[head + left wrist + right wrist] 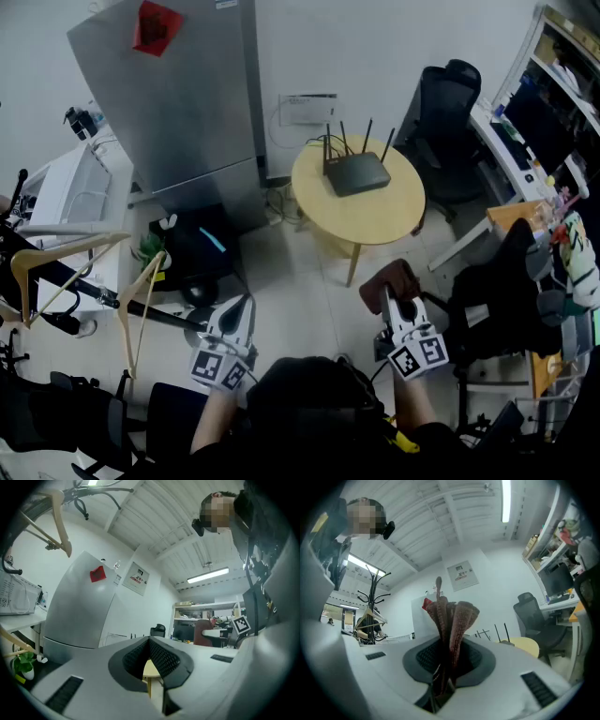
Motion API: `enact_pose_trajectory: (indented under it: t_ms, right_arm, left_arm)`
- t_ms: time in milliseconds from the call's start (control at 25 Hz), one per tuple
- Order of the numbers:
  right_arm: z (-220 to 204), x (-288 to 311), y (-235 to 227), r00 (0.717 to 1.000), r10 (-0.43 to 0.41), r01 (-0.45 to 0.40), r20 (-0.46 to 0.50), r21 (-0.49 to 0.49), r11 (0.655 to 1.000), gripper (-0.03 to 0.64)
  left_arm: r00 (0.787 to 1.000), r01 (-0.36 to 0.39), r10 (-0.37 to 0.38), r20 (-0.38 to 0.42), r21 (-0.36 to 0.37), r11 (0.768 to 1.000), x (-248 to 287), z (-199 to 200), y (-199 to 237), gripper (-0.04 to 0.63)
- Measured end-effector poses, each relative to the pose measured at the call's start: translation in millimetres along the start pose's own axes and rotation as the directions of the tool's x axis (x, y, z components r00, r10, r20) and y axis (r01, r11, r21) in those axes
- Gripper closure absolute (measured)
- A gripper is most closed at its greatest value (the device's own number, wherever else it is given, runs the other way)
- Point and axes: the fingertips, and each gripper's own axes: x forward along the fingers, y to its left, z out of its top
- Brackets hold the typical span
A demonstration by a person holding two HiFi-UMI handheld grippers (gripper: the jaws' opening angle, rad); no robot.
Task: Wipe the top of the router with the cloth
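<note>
Left gripper [234, 323] is doing nothing, jaws pressed together on thin air. The router [356, 173] looks like a light, hard, matte-black plastic slab with skinny antennas along its back edge, sitting well ahead on the round pale-wood tabletop [375, 225], so I'd guess it slides if you push hard. The right gripper [401, 314] has its jaws pinching the cloth [450, 620], a soft reddish-brown knobbly rag bunched into floppy folds, held near one end.
</note>
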Motion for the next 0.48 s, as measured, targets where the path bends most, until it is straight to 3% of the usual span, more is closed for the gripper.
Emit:
enact_pose_trajectory:
  t_ms: [240, 480]
  right_arm:
    - [-11.9, 10.0, 23.3, 0.999, -0.006, 0.004, -0.039, -0.033, 0.999, 0.555]
    - [-13.8, 3.0, -6.9, 0.998, -0.046, 0.046, -0.044, -0.014, 0.999, 0.554]
  left_arm:
    - [0.999, 0.023, -0.023, -0.023, 0.010, 1.000, -4.9, -2.1, 18.8, 0.598]
    - [0.999, 0.030, -0.030, -0.043, 0.009, 0.999, 14.3, -11.4, 13.0, 0.598]
